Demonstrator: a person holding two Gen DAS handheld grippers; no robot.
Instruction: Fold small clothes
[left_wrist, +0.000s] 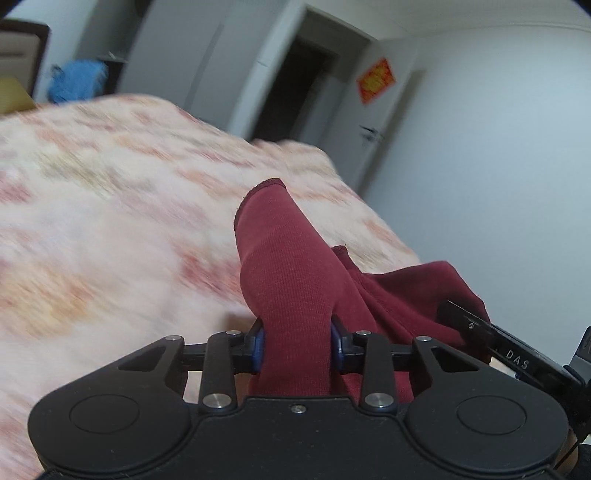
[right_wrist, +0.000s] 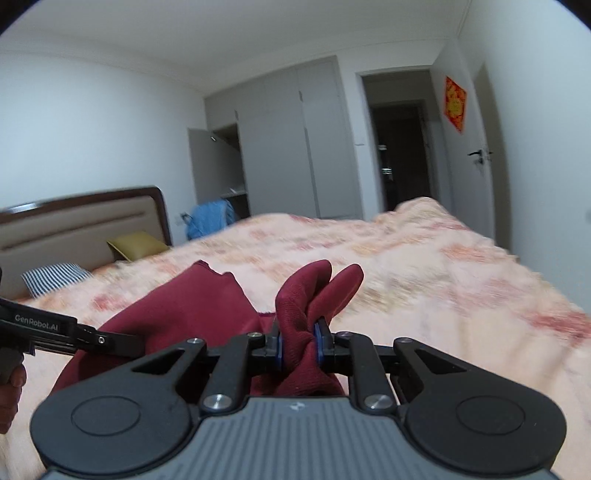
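Fingers of both grippers clamped on maroon garment (left_wrist: 291, 280), "GenRobot.AI" lettering, blurred, probably floral bedspread (right_wrist: 443, 280)

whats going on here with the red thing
A person is working with a handheld gripper in each hand over a bed. Both grippers are clamped on the same dark red garment: the left gripper pinches one bunched end, the right gripper another. The cloth hangs between them above the blanket, not yet folded.
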